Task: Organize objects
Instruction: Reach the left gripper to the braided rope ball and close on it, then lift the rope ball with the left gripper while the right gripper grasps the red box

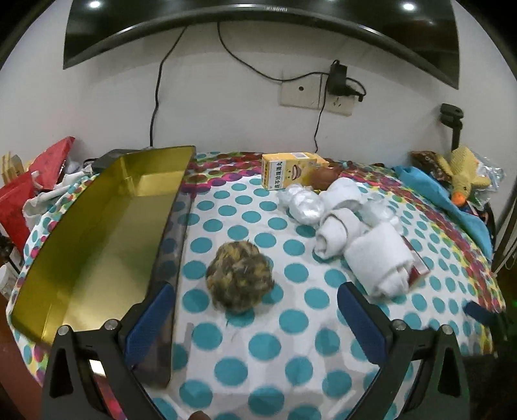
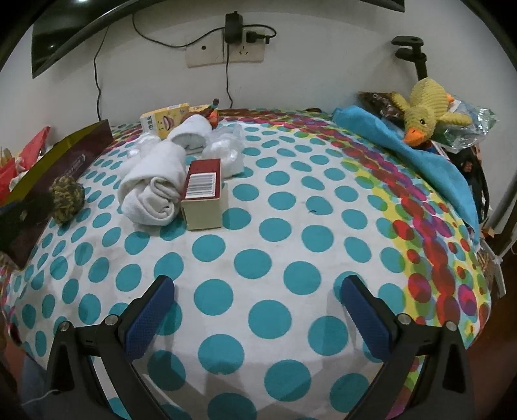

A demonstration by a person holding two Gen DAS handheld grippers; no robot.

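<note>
A brown-yellow yarn ball (image 1: 239,277) lies on the dotted cloth just ahead of my open left gripper (image 1: 255,318), beside the gold-lined open box (image 1: 97,236) on the left. The ball (image 2: 68,200) and the box's dark wall (image 2: 61,164) also show at the left of the right wrist view. Rolled white towels (image 1: 378,258) (image 2: 152,181), a red-and-cream carton (image 2: 205,194), a yellow carton (image 1: 287,173) and crumpled plastic bags (image 1: 302,202) lie further back. My right gripper (image 2: 258,310) is open and empty over bare cloth.
A yellow plush duck (image 2: 423,113) lies on a blue cloth (image 2: 429,161) at the right edge. Red bags (image 1: 29,190) clutter the left side. A wall with sockets (image 2: 223,48) and cables stands behind the table. A TV (image 1: 258,26) hangs above.
</note>
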